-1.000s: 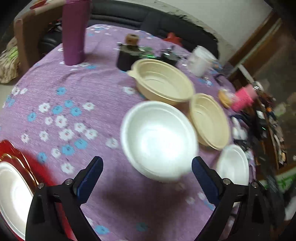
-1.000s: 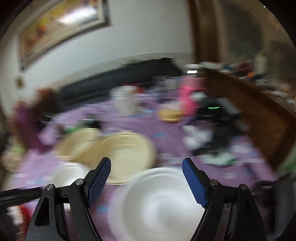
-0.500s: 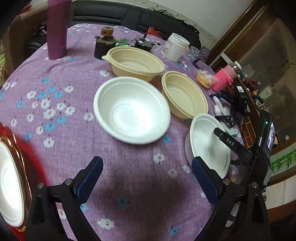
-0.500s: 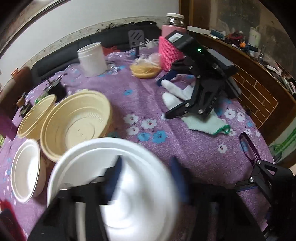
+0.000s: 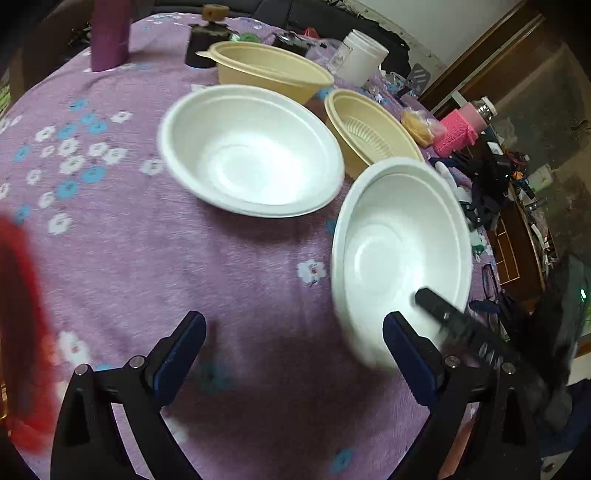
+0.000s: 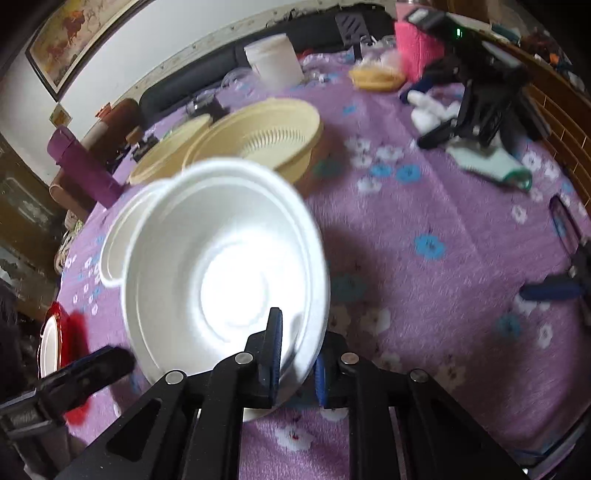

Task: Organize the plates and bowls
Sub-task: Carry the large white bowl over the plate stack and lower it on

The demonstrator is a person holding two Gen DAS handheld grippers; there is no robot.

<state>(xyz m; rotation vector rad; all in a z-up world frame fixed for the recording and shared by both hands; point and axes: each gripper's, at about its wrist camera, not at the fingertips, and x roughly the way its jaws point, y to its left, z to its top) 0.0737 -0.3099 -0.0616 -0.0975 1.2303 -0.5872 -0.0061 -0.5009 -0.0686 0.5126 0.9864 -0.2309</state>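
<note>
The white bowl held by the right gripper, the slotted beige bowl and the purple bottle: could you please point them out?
White bowl (image 6: 221,266): right wrist view, inner floor.
Slotted beige bowl (image 6: 273,136): right wrist view, slotted bottom.
Purple bottle (image 5: 110,33): left wrist view, side wall.

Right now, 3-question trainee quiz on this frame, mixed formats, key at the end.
1. True or false: the right hand-held gripper is shut on the rim of a white bowl.
2. How many cream-coloured bowls stand on the purple tablecloth? A) one B) two C) four
3. Fill in: the left hand-held gripper is ____, with nothing between its pads.

Key:
1. True; its pads clamp the near rim, the bowl tilted.
2. B: a larger cream bowl and a ribbed cream bowl.
3. open
</note>
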